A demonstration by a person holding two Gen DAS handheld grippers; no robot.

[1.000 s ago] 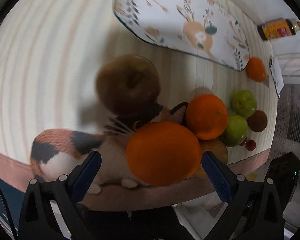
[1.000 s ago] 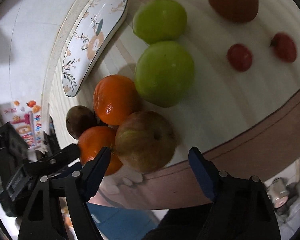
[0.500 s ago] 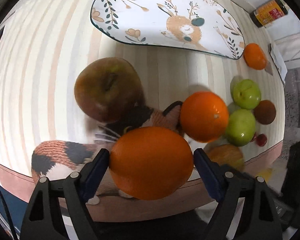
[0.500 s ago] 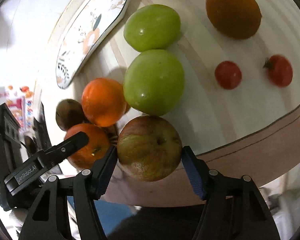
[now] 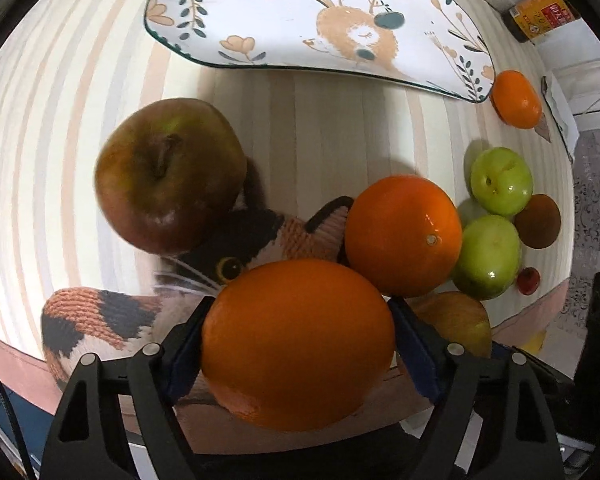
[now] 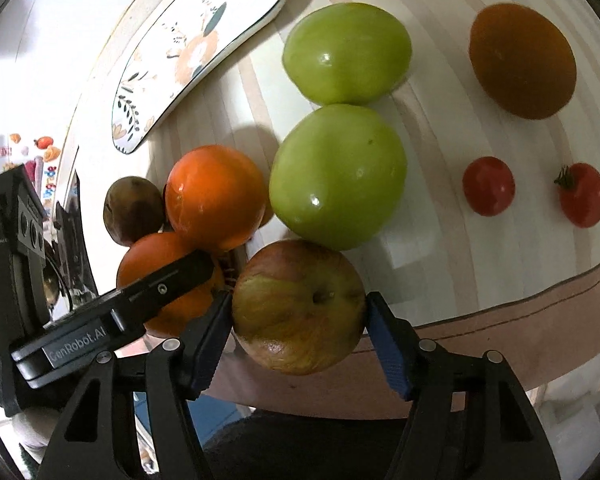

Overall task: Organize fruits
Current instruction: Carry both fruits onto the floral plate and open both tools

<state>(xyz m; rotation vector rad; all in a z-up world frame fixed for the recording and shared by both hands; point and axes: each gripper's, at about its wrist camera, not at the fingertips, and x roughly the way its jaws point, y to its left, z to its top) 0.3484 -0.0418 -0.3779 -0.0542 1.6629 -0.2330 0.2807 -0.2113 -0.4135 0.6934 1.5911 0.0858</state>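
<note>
My left gripper point(image 5: 296, 344) is shut on a large orange point(image 5: 298, 344) near the table's front edge. My right gripper point(image 6: 300, 320) is shut on a yellow-red apple point(image 6: 300, 306), which also shows in the left wrist view point(image 5: 456, 320). A dark red apple point(image 5: 170, 176) lies left of a second orange point(image 5: 404, 234). Two green fruits point(image 6: 338, 176) point(image 6: 346, 52) lie behind my right gripper. A long deer-patterned plate point(image 5: 320, 16) lies at the back. The left gripper also shows in the right wrist view point(image 6: 172, 280).
A brown fruit point(image 6: 522, 66) and two small tomatoes point(image 6: 488, 186) point(image 6: 582, 194) lie to the right. A small orange point(image 5: 516, 98) sits by the plate's end. A jar point(image 5: 540, 14) stands beyond. The striped cloth point(image 5: 60, 100) has a cat picture point(image 5: 236, 256).
Both grippers have closed from open onto their fruit: the left on the large orange, the right on the yellow-red apple. Both moved slightly closer to the table.
</note>
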